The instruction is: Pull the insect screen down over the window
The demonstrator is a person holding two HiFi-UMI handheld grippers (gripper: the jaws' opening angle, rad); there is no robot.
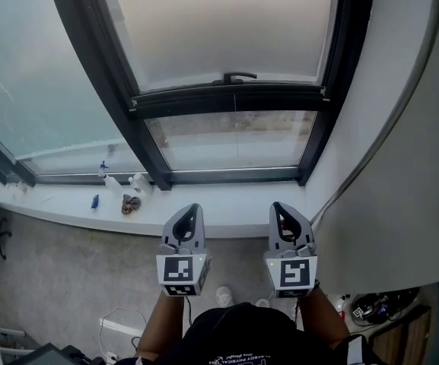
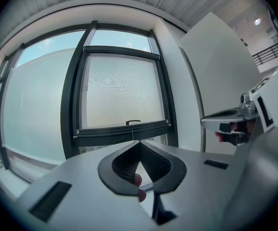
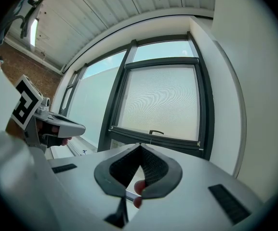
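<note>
The insect screen [image 1: 219, 29] covers most of the dark-framed window, its bottom bar [image 1: 230, 97] stopped above the sill with a gap of bare glass [image 1: 230, 139] below. A small dark handle [image 1: 239, 76] sits on the bar's middle. My left gripper [image 1: 191, 207] and right gripper [image 1: 278, 206] are held side by side below the sill, both shut and empty, well short of the handle. In the left gripper view the handle [image 2: 133, 122] shows straight ahead beyond the shut gripper [image 2: 139, 143]. From the right gripper view it [image 3: 156, 132] lies just above the shut gripper [image 3: 139, 146].
A white sill [image 1: 227, 207] runs under the window, with a spray bottle [image 1: 109, 175] and small items [image 1: 131, 203] at its left. A white wall [image 1: 402, 166] stands close on the right. Cables and clutter [image 1: 375, 306] lie on the floor behind.
</note>
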